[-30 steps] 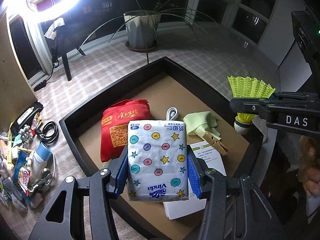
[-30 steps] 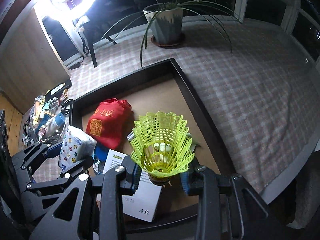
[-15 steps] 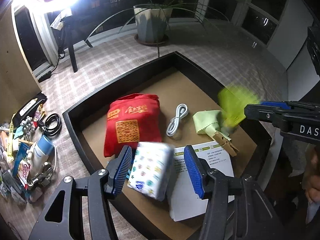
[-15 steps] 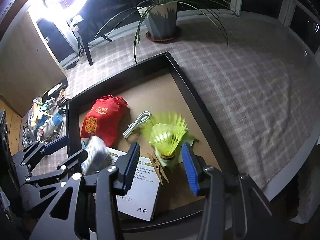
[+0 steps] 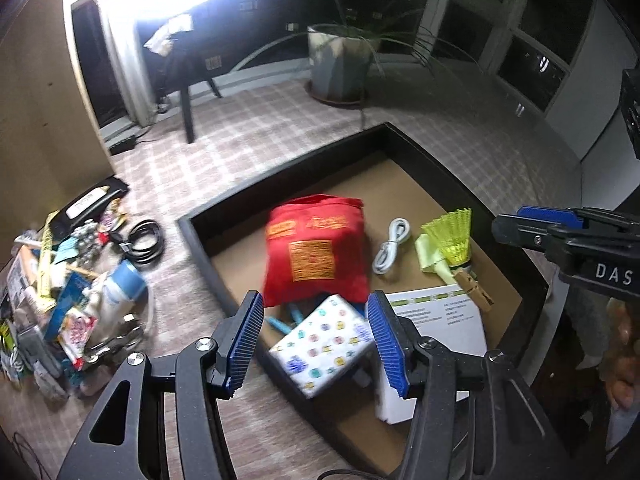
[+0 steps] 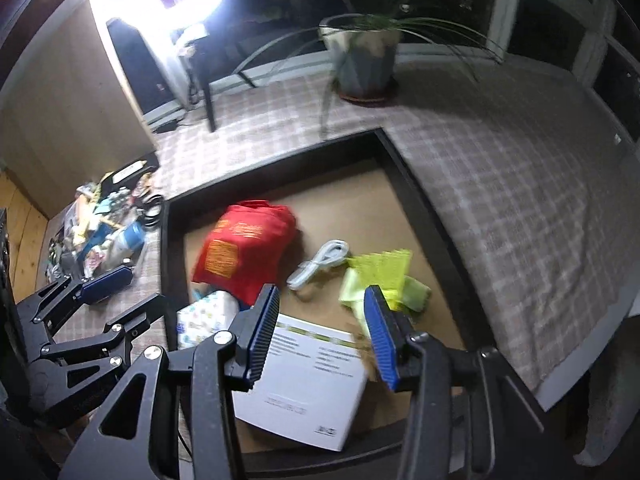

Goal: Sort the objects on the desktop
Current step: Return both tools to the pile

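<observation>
A white tissue pack with coloured dots [image 5: 324, 344] [image 6: 204, 316] lies tilted in the near corner of the black tray [image 5: 200, 240] [image 6: 164, 248], partly over the red bag's edge. My left gripper [image 5: 315, 300] hangs open just above the pack, pads clear of it. A yellow-green shuttlecock [image 5: 452, 236] [image 6: 384, 276] rests on its side on a green cloth [image 5: 430, 256] at the tray's right. Above it my right gripper [image 6: 322, 300] stands open and empty; its blue finger [image 5: 536, 216] shows in the left wrist view.
Also in the tray are a red bag [image 5: 316, 252], a white cable [image 5: 392, 246], a wooden clothespin [image 5: 474, 286] and a white printed box [image 5: 432, 320]. A pile of small items [image 5: 72, 292] lies left of the tray. A potted plant [image 5: 340, 64] stands behind.
Both grippers opened and let go: the tissue pack fell into the tray's near corner and the shuttlecock dropped onto the green cloth. Both views have shifted sideways since.
</observation>
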